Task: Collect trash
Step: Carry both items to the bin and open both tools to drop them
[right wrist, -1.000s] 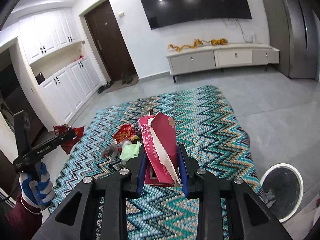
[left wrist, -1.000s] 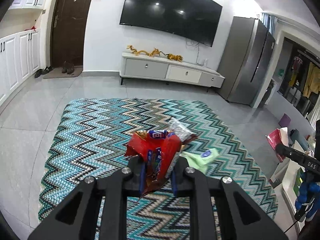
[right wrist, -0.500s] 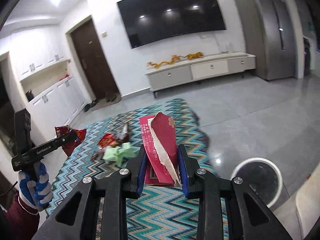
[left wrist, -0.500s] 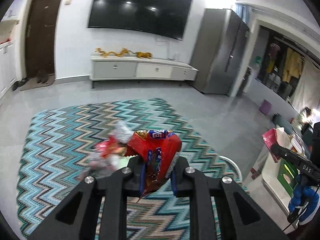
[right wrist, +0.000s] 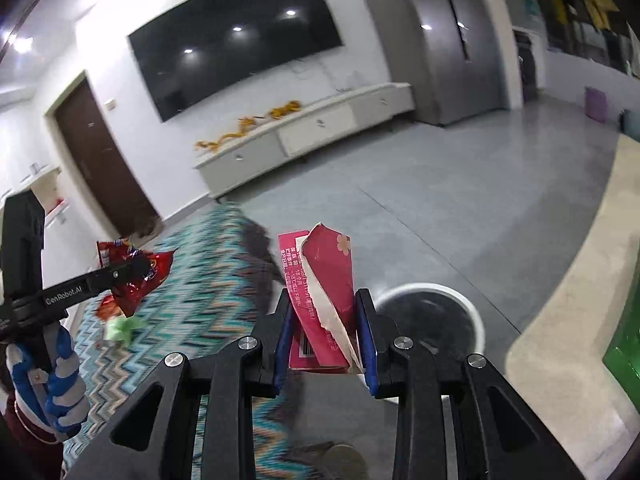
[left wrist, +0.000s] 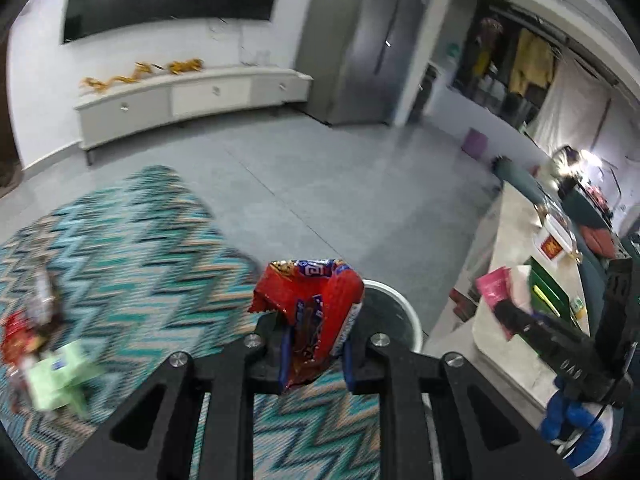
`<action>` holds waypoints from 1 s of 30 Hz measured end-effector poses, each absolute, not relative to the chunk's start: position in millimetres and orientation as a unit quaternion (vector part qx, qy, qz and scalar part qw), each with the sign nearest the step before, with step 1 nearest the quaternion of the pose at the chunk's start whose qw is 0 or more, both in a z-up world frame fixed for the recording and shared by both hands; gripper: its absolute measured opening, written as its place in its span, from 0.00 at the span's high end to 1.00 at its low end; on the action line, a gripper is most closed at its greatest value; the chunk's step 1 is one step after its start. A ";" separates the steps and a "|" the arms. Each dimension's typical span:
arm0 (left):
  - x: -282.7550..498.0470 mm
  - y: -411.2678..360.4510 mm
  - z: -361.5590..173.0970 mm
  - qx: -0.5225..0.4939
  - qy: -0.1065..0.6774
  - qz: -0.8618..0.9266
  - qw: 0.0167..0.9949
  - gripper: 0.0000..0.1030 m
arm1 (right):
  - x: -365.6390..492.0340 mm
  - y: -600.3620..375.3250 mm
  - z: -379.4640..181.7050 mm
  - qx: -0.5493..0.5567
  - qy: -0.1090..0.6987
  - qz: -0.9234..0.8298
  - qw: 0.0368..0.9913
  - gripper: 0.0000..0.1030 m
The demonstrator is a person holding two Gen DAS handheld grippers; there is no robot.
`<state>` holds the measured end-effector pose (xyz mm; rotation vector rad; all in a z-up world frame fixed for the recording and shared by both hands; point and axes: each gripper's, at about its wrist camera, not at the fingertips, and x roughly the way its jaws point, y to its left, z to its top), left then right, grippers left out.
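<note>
On the rug (left wrist: 132,248) scraps (left wrist: 60,376) remain; left gripper (left wrist: 314,350) pinches a wrapper (left wrist: 316,304), right gripper (right wrist: 325,340) a pink packet (right wrist: 324,280), both near the bin (right wrist: 440,320).

A crumpled red foil snack wrapper (left wrist: 310,312) and a torn pink cardboard box (right wrist: 324,300) are each held upright above a round white-rimmed trash bin (right wrist: 472,312).

Both wrist cameras looked forward along their fingers from above the floor, sharing the rug (left wrist: 120,248), bin (right wrist: 436,316) and television wall.
</note>
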<state>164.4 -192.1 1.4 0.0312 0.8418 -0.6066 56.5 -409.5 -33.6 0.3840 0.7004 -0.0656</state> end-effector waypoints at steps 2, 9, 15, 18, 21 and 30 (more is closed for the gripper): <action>173.6 -220.7 -9.4 0.024 0.412 -0.302 0.859 0.81 | 64.3 -424.8 -48.0 0.192 0.352 -0.041 0.915 0.71; 208.4 -306.5 -62.6 0.049 0.458 -0.328 0.825 0.79 | 110.5 -460.3 -111.5 0.210 0.405 -0.068 0.887 0.71; 232.0 -340.2 -99.4 0.046 0.490 -0.329 0.806 0.64 | 139.7 -475.1 -155.6 0.210 0.442 -0.091 0.867 0.70; 239.9 -350.0 -109.9 0.037 0.500 -0.333 0.799 0.51 | 145.7 -478.0 -171.1 0.204 0.455 -0.104 0.860 0.68; 244.1 -357.3 -116.7 0.039 0.506 -0.332 0.795 0.50 | 144.6 -482.9 -176.5 0.205 0.460 -0.115 0.857 0.60; 243.3 -367.7 -116.2 0.043 0.507 -0.339 0.791 0.49 | 137.8 -482.4 -170.1 0.192 0.456 -0.134 0.858 0.52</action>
